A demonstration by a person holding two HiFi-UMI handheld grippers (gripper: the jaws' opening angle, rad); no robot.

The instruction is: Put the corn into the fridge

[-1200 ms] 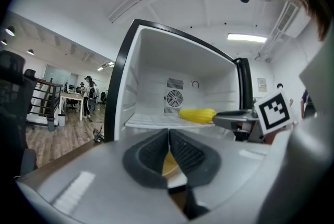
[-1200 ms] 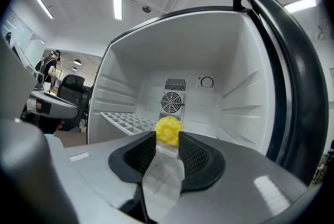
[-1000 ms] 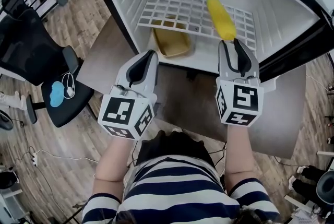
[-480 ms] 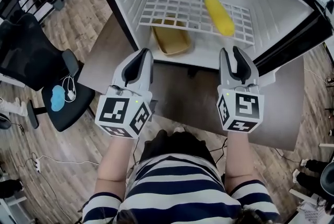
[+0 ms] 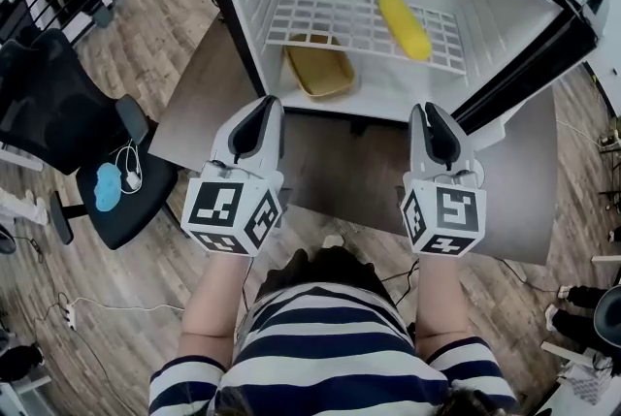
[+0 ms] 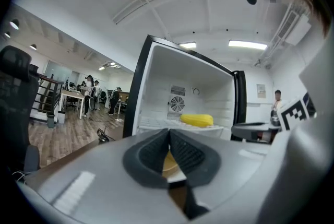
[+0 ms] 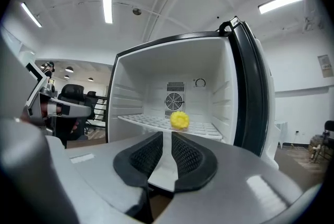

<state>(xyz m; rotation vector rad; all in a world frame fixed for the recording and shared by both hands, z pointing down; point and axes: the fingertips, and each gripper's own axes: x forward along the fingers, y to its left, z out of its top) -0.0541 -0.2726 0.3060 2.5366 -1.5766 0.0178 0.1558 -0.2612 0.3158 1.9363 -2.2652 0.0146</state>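
Wood flooring (image 5: 116,307) and an office chair (image 5: 58,104) surround the bench (image 5: 340,176) that carries an open fridge (image 5: 485,12). Inside, the corn (image 5: 405,24) lies on the wire shelf (image 5: 315,21), far right, clear of both tongs. The left tongs (image 6: 169,133) are closed on nothing. The right tongs (image 7: 171,137) are closing, also empty (a slim gap shows). Likely risks are that the door (image 5: 543,55) gets left ajar, or that a clumsy swing jolts the shelf and the rounded cob rolls off.

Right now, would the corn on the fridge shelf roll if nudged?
Likely sideways: the corn is a rounded cylinder lying flat. Bars of the wire shelf may check it somewhat. It looks stiff, holding straight across them.
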